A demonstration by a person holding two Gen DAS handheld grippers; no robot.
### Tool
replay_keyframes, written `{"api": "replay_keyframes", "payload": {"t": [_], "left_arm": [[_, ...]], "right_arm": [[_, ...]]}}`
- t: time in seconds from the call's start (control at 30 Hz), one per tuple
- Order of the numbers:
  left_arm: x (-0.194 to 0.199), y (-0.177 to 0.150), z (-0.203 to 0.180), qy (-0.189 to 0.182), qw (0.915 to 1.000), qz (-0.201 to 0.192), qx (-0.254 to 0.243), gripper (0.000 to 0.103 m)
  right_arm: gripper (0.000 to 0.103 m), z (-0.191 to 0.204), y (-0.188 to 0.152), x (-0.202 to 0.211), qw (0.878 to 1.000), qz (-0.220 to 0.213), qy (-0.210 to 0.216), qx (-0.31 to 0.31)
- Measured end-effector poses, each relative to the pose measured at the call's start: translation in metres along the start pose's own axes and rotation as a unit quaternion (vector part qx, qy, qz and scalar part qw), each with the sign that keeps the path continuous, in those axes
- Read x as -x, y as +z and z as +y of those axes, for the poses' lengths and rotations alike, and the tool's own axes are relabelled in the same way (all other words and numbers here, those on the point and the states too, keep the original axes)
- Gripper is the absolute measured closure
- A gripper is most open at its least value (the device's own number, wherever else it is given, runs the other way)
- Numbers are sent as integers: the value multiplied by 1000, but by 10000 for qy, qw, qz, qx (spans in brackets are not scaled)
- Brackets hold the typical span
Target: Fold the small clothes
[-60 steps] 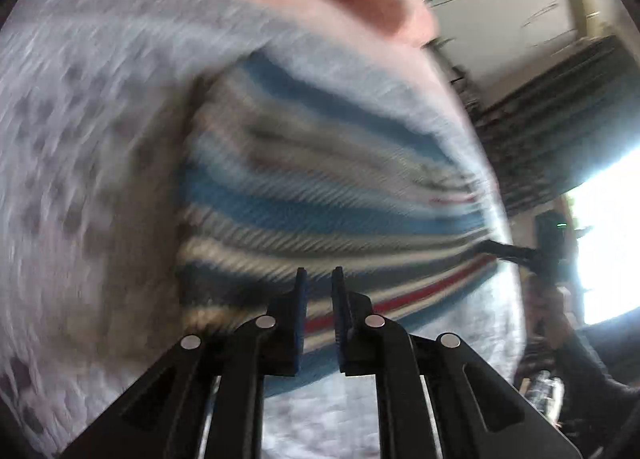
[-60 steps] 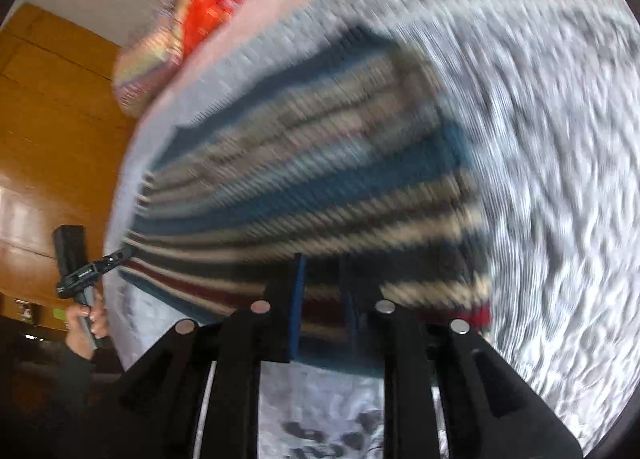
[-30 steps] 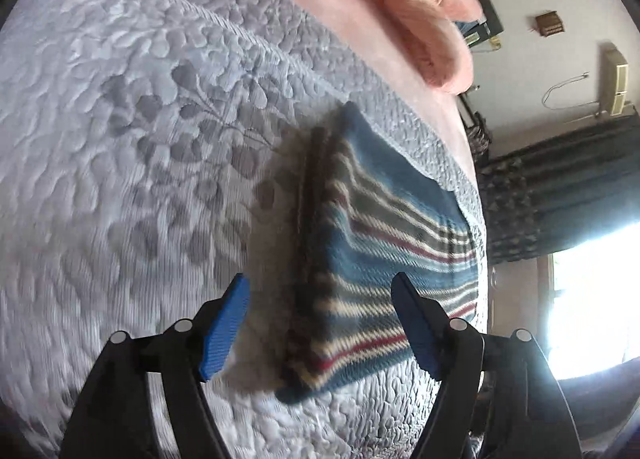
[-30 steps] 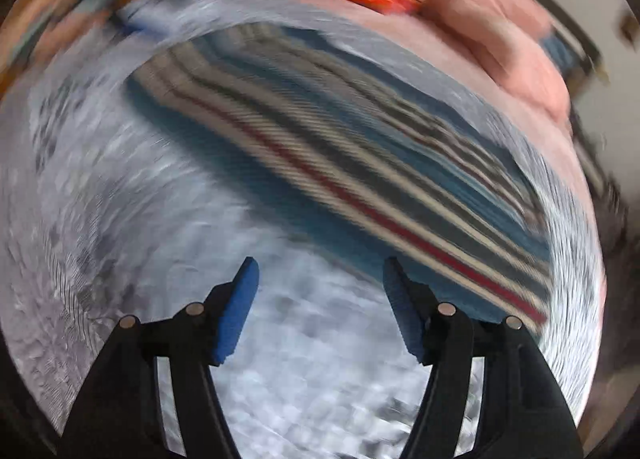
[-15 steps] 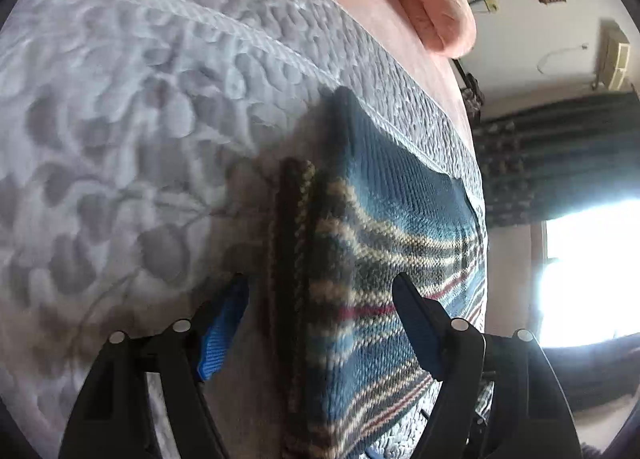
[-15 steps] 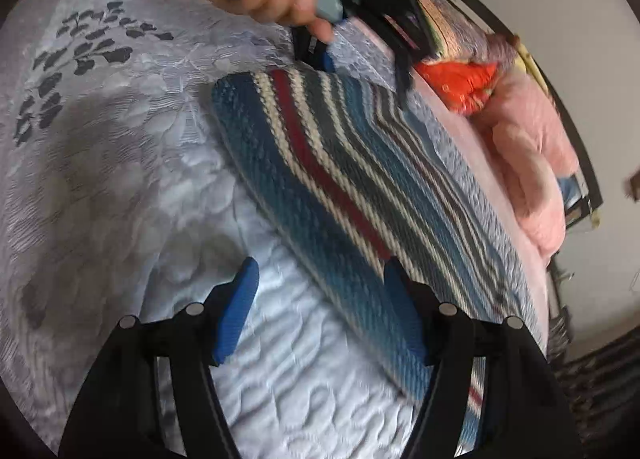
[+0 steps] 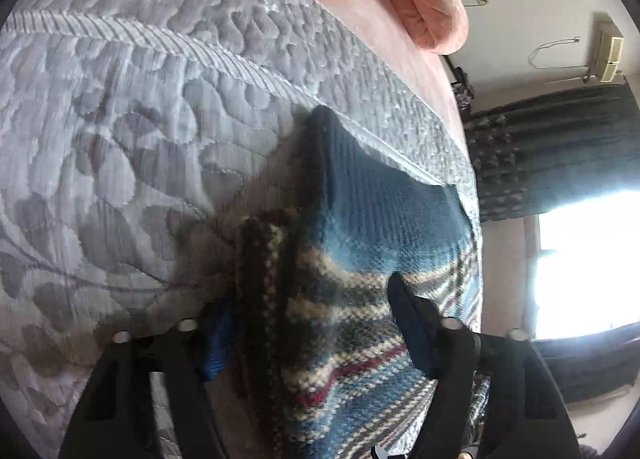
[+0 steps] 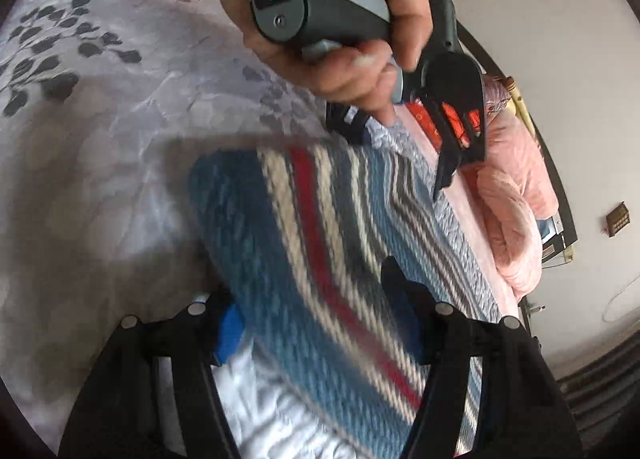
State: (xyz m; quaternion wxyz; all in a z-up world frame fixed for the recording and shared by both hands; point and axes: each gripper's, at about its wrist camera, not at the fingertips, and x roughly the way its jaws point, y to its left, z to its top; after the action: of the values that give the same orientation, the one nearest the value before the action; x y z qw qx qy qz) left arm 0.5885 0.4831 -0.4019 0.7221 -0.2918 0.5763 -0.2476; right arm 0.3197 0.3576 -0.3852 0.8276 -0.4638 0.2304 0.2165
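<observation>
the grey quilted bedspread (image 7: 132, 107) carried your striped knit garment (image 7: 360, 243), which lay flat and already doubled into a thick rectangle, so by my judgement little folding remained, perhaps one more fold or a tidy. you held the left gripper (image 7: 312, 323) and the right gripper (image 8: 316, 307) spread wide, straddling opposite ends of it without pinching; motion blur hid its layers and far edge
</observation>
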Motion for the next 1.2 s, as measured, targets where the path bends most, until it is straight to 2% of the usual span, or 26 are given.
{"api": "replay_keyframes", "payload": {"t": [0.03,0.07,0.17,0.37,1.2], "left_arm": [[0,1,2,27,10000,23,58,62],[-2,4,6,34,9999,61,147,66],[-1,5,11,54,9996,101,254,69],[-6,14,-1,244,9992,158,258,76],[13,41,-78,797,9964,210,-217,81]], "right_arm": [[44,1,2,0,10000,0,-6,-33],[49,1,4,-1,10000,3,15,-66],[61,5,7,-1,9998,36,73,-182],[74,-8,8,2,9974,71,276,-667],[77,-77,20,39,9850,-163,407,-1666]]}}
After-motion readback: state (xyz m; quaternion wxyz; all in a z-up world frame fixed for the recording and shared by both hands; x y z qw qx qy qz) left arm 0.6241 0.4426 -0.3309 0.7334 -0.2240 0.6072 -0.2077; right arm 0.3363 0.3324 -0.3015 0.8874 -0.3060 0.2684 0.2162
